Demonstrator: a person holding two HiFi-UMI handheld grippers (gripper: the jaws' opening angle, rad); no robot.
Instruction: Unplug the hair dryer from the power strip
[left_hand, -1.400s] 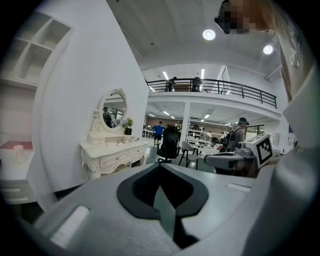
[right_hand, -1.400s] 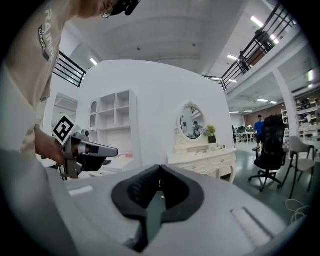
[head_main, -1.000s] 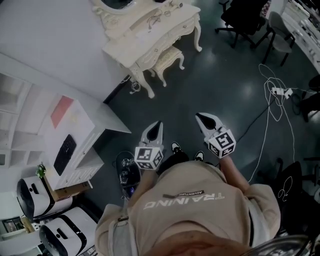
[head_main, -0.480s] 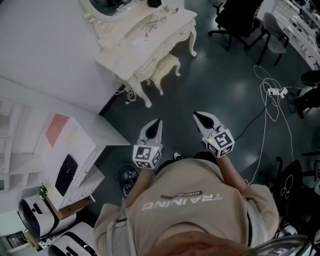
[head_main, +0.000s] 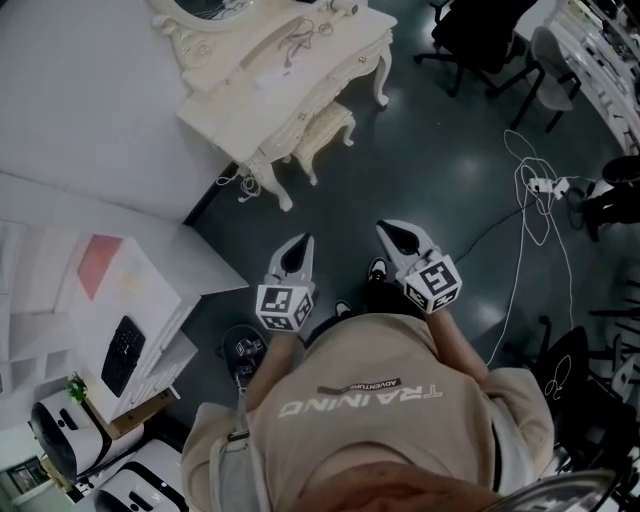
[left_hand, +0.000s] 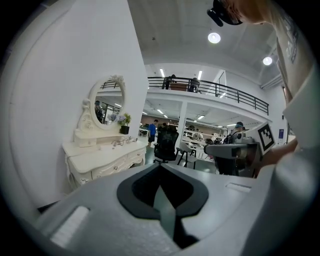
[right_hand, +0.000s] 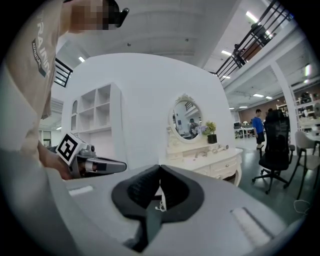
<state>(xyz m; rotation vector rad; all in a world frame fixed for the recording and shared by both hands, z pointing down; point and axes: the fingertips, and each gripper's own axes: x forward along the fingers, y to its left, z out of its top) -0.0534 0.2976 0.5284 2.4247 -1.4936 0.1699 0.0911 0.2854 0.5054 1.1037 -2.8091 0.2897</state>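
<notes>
As both tongs pointed ahead over the floor, we had the left tongs (head_main: 298, 246) and the right tongs (head_main: 392, 231) pressed together, nothing between either pair. And off to the right, well apart, lay one power strip (head_main: 546, 185) on the floor, long axis across our view, nearer the right tongs. Ahead-left stood one white table (head_main: 290, 85) and one stool (head_main: 322, 128). The hair dryer (head_main: 343, 9) was, we guessed, that small pale thing at the table's far end, too small to be sure.
</notes>
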